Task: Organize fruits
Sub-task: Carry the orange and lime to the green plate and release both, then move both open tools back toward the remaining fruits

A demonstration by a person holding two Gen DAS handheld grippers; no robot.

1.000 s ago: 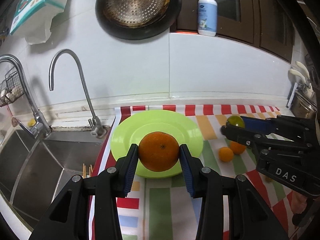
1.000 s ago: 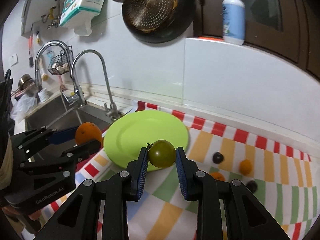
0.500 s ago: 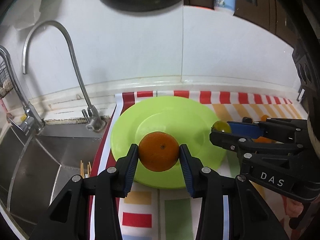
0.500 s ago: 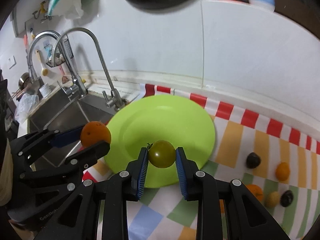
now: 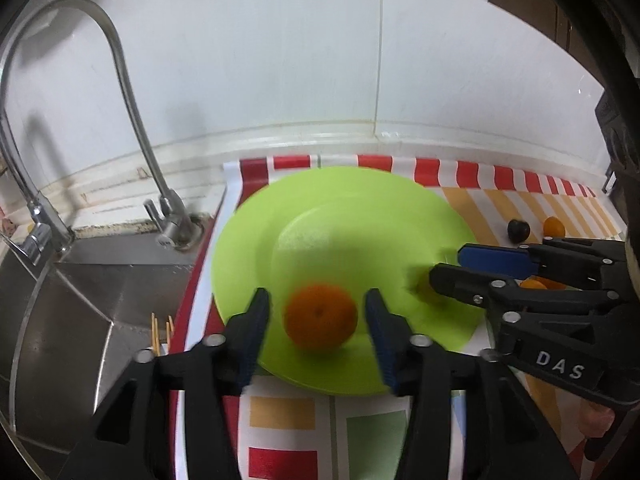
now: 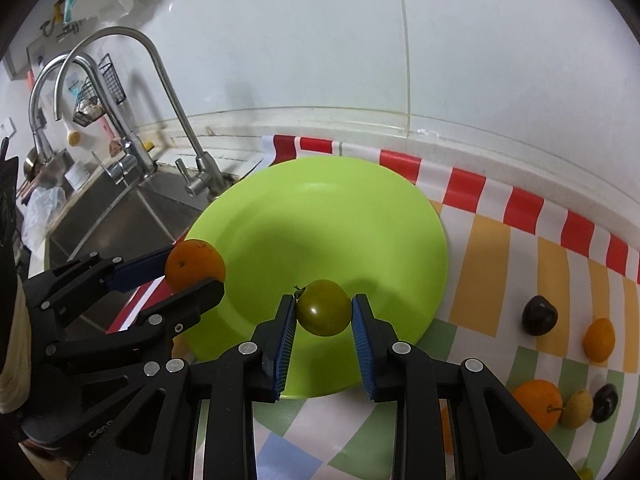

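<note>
Opening over the near left part of the round lime-green plastic plate, the left tool has its jaws spreading, and the round orange tangerine sits between them with a gap showing on each side; it looks just released, though blur hides whether it rests on the plate. Farther right, the right tool pinches a small olive-green round tomato above the plate's near right part, so that fruit probably drops straight down next.
</note>
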